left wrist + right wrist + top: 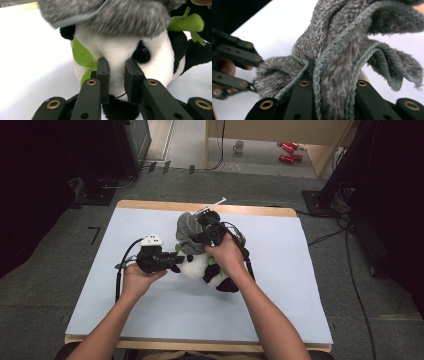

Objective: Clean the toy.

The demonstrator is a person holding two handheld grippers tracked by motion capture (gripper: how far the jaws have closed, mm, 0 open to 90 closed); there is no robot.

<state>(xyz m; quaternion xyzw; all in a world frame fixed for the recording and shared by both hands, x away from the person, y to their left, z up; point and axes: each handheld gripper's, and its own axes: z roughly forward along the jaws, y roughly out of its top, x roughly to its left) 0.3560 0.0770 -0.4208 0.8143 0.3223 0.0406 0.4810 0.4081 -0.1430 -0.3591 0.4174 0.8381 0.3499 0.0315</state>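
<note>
A black-and-white panda plush with green felt leaves lies at the middle of the table. My left gripper comes in from the left and is shut on the panda's snout. A fuzzy grey cloth hangs bunched over the panda's head. My right gripper holds it from above, shut on a thick fold of the cloth, which hides the jaw tips. In the right gripper view the left gripper's black linkage sits at the left edge.
A pale blue mat covers the wooden table. On the floor beyond stand a mug and red cans. Cables trail along the floor at the right. Dark equipment stands at both sides.
</note>
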